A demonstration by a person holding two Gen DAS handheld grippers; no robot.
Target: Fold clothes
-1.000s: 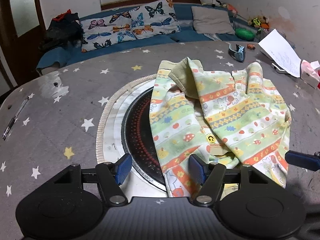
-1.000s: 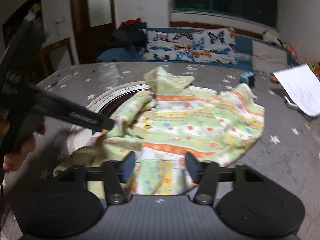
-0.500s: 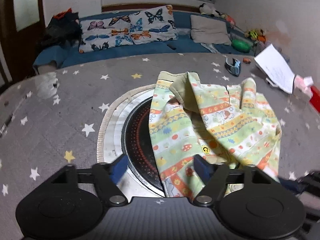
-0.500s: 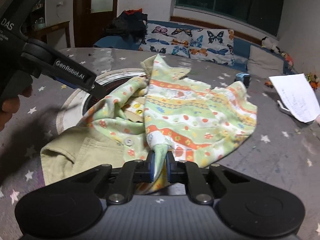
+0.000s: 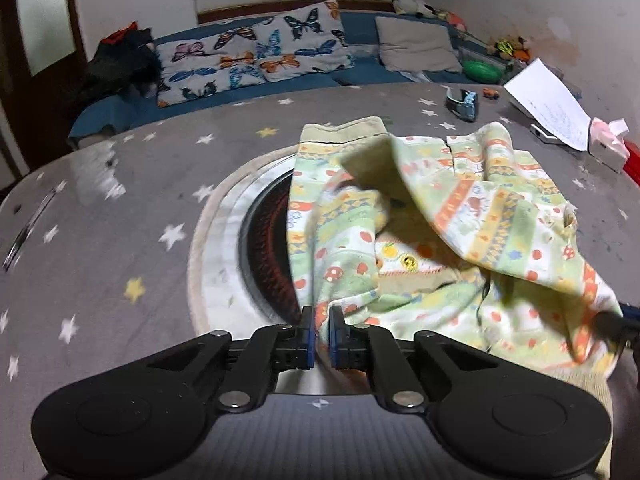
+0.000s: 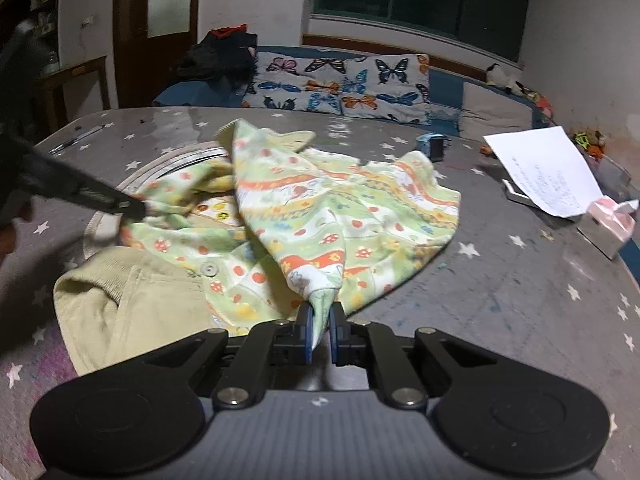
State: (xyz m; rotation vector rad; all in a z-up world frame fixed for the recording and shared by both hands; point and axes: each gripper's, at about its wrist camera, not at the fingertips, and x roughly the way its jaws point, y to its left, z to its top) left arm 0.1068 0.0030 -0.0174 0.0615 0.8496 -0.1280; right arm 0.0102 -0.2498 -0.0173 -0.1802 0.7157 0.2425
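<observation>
A child's green, yellow and orange patterned shirt [image 5: 460,216] lies rumpled on the grey star-print table, partly over a round hotplate. My left gripper [image 5: 322,336] is shut on the shirt's near left edge. My right gripper [image 6: 320,332] is shut on a bunched fold of the shirt [image 6: 340,208] and lifts it slightly. The left gripper also shows in the right wrist view [image 6: 132,208], pinching the cloth. The right gripper's tip shows at the right edge of the left wrist view [image 5: 616,320]. The shirt's olive lining [image 6: 132,304] is turned out at the near left.
The round hotplate with its pale ring [image 5: 224,248] sits in the table's middle. A white paper [image 6: 540,168], a pink tissue box [image 6: 612,220] and a small blue object [image 6: 432,146] lie at the right. A sofa with butterfly pillows [image 6: 340,84] stands behind.
My left gripper has shut on the shirt's near edge. My right gripper stays shut and has lifted its fold, pulling the cloth up and across.
</observation>
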